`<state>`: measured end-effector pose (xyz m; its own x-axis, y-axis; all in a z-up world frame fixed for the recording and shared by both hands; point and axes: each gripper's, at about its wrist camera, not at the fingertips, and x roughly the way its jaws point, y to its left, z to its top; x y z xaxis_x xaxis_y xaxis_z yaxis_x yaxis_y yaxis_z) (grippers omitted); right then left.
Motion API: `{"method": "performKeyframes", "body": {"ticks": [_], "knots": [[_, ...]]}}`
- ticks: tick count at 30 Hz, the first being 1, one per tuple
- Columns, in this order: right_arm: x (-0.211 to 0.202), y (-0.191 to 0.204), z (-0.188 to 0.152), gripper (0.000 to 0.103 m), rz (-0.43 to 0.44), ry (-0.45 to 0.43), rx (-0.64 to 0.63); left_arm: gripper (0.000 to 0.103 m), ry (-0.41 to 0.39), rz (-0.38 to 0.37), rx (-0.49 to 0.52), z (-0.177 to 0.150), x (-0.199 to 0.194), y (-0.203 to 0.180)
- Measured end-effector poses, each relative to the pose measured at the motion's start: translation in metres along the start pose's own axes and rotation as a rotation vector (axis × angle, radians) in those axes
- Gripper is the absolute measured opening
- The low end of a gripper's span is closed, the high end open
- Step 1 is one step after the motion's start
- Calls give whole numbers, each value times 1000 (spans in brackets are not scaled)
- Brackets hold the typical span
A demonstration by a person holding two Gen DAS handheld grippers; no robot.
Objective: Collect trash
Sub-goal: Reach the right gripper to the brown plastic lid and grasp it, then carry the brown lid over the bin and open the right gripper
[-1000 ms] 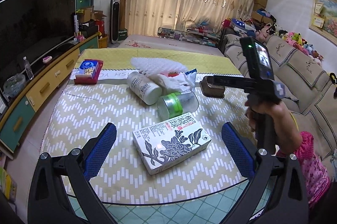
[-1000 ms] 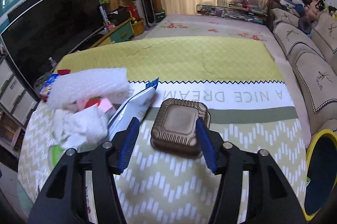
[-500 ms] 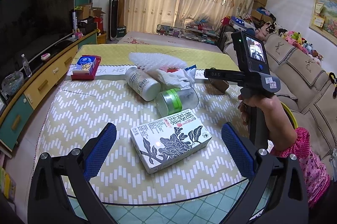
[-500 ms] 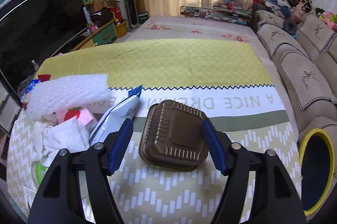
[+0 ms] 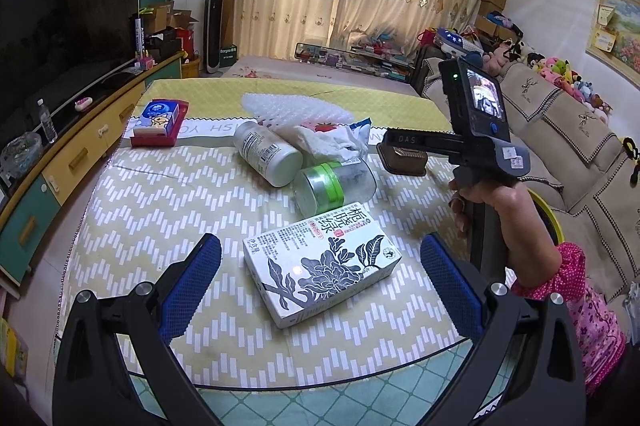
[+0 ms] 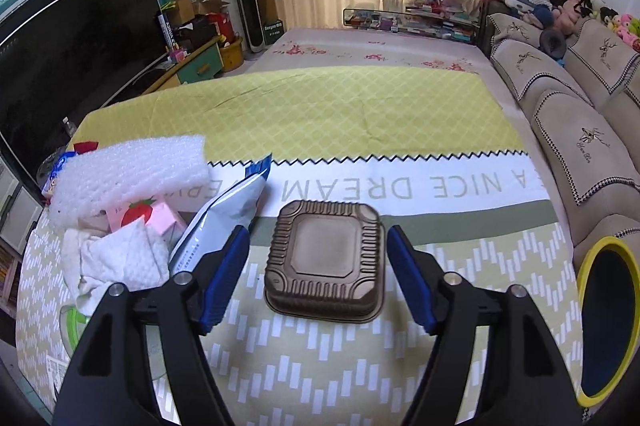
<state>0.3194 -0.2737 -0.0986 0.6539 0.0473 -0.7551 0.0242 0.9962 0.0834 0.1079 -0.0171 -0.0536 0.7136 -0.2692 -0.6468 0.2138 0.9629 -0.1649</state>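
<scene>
A brown ribbed square tray (image 6: 326,260) lies upside down on the patterned tablecloth. My right gripper (image 6: 318,276) is open with its blue pads either side of the tray, not touching it; it also shows in the left wrist view (image 5: 404,139). A white carton with a black flower print (image 5: 320,262) lies in front of my left gripper (image 5: 320,286), which is wide open and empty above the near table edge. Behind the carton lie a clear jar with a green band (image 5: 334,181), a white bottle (image 5: 266,157), crumpled tissue (image 5: 330,141) and bubble wrap (image 5: 292,107).
A red tissue box (image 5: 158,121) sits at the table's far left. A blue-white foil pouch (image 6: 224,218) and pink strawberry box (image 6: 148,214) lie left of the tray. A yellow-rimmed bin (image 6: 608,322) stands off the table's right edge. A sofa (image 6: 580,129) runs along the right.
My right gripper has moved forward so its open pads now flank the brown tray. My left gripper has drifted slightly, staying open over the carton.
</scene>
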Motion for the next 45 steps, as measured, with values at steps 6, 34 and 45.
{"method": "performKeyframes", "body": {"ticks": [6,34,45], "knots": [[14,-4,-3,69,-6,34,19,98,10,-3,2,-2,4,-1],[-99,-148,-70,58,-110,-59,148,98,52,-13,23,-5,32,-11],[-110,-282,-104,58,-257,-36,351,98,110,-19,92,-15,53,-33]]}}
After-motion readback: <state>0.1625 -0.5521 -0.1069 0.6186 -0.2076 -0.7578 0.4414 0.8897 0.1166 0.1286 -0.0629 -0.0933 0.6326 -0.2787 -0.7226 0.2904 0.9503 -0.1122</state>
